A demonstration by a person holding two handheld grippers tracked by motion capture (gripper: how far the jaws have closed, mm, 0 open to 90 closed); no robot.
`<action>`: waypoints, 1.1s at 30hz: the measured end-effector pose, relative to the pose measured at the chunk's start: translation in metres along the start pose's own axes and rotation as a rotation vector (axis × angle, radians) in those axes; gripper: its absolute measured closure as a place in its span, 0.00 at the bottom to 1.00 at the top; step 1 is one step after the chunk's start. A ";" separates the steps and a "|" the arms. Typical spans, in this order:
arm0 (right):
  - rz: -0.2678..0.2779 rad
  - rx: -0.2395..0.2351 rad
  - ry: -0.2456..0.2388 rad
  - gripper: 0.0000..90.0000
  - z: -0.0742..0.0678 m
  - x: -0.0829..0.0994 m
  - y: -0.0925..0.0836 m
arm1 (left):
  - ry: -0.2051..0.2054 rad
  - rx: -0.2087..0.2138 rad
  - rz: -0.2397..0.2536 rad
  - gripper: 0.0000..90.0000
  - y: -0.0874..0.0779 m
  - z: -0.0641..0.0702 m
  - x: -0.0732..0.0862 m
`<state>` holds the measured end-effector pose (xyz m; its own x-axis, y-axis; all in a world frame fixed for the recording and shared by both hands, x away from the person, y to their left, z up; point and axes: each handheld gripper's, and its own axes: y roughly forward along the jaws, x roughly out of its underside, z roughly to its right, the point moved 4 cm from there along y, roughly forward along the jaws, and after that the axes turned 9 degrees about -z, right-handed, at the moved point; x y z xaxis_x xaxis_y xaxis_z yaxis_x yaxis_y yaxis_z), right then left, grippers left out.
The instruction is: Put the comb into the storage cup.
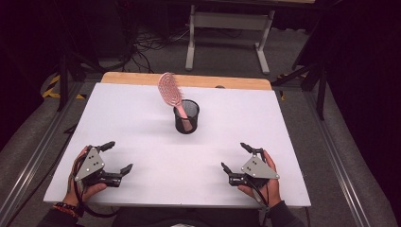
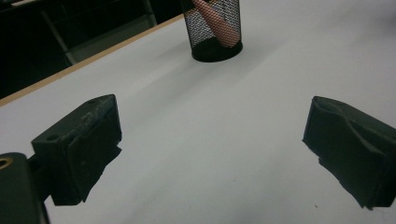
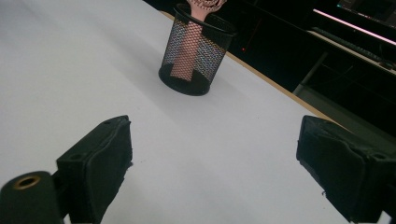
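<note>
I can read no text anywhere — no label, brand or number on the cup (image 1: 187,117), the brush (image 1: 170,91), the worktop (image 1: 142,123) or either tongs' plate. Nothing legible from my end.

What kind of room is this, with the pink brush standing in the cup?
Probably a lab or workshop set up for recording. A white table holds just a pink hairbrush in a black mesh cup, cables lie on the grey floor, and a workbench stands behind in the dark.
</note>
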<state>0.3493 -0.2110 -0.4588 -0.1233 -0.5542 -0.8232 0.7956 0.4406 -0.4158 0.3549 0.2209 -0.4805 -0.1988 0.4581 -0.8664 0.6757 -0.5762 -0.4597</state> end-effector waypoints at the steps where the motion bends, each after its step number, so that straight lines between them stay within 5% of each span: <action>1: 0.002 0.000 0.004 0.12 0.001 0.000 -0.001 | 0.002 -0.001 -0.001 0.05 0.000 0.000 0.000; 33: 0.004 0.026 -0.001 0.12 0.002 0.001 -0.003 | 0.046 0.022 0.001 0.05 0.005 0.002 -0.005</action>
<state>0.3477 -0.2144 -0.4571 -0.1194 -0.5527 -0.8248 0.8112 0.4246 -0.4020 0.3572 0.2143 -0.4787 -0.1648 0.4877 -0.8573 0.6603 -0.5911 -0.4632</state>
